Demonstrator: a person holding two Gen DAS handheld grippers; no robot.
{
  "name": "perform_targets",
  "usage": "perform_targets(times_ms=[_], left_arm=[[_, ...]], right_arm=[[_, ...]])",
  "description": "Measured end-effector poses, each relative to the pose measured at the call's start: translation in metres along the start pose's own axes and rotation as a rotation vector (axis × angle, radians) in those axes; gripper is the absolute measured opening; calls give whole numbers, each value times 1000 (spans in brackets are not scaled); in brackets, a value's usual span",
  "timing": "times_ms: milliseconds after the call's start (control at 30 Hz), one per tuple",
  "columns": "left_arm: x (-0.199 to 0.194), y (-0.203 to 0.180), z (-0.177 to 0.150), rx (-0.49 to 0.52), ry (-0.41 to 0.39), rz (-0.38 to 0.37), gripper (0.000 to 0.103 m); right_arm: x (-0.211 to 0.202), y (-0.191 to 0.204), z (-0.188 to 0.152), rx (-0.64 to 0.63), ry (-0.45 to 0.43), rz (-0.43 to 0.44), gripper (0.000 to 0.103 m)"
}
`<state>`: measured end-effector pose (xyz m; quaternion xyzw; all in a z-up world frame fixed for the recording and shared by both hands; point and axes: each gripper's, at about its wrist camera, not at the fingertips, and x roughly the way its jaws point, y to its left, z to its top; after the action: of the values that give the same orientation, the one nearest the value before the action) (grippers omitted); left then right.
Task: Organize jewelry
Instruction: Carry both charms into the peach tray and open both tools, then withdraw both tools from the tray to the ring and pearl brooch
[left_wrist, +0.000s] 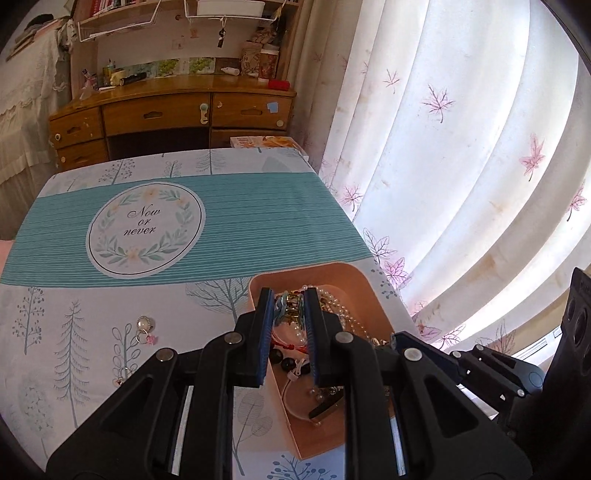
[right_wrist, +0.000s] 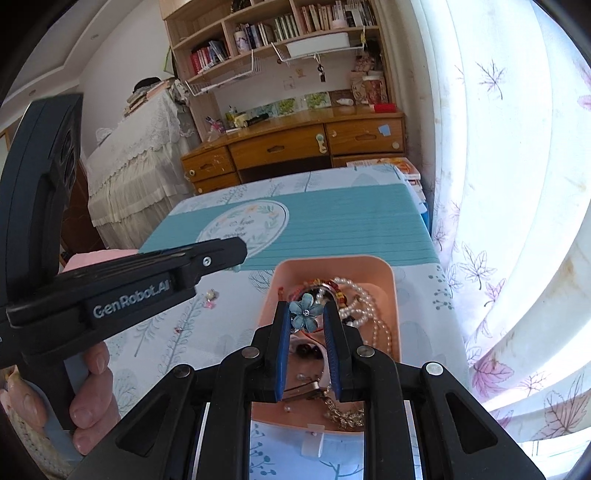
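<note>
Up close in the left wrist view, the left gripper (left_wrist: 289, 300) hung over the pink tray (left_wrist: 373, 295) on the worktop (left_wrist: 110, 295), its fingers pinching a teal hair clip (left_wrist: 281, 303). Then in the right wrist view, the right gripper (right_wrist: 306, 310) squeezed a blue flower clip (right_wrist: 304, 312) just above the same tray (right_wrist: 394, 295), where pearl beads (right_wrist: 364, 299) lay.

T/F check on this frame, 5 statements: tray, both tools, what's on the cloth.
1. The pink tray holds pearl strands. True.
2. The right tool is empty. False: it is shut on a blue flower ornament over the tray.
3. The left tool grips a teal piece between its pads. True.
4. All the jewelry is inside the tray. False: a small round charm lies on the tablecloth, left of the tray.
5. The tray sits at the middle of the table. False: it is near the curtain-side edge.
</note>
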<state>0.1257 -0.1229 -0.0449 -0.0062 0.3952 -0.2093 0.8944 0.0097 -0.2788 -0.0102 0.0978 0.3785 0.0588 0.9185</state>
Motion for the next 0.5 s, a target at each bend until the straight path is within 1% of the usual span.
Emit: perform_targets(times_ms=[100,233,333,367,400,433,467,500], left_arm=[[6,0,-4,15,4,22,14],[14,2,-9,27,29,26,15],[18,6,-13,26,56,25,20],[18,8,-14,20,65,17,30],[19,10,-16,13,68,13,44],[17,13,-18,5,64,14,50],[15,16,-19,-3,55,18,57],[12,17,-20,-10,46,22,57]], right_arm=[[11,-3,-4,8,25,-4,18],[35,2,-4,13,55,-10,18],[48,4,-4,21,75,-6,19],[52,4,-4,23,81,-5,20],[56,5,-4,26,85,-4,26],[57,5,-4,29,85,-5,34],[57,5,-5,31,79,-8,36],[57,5,-5,30,76,-10,36]])
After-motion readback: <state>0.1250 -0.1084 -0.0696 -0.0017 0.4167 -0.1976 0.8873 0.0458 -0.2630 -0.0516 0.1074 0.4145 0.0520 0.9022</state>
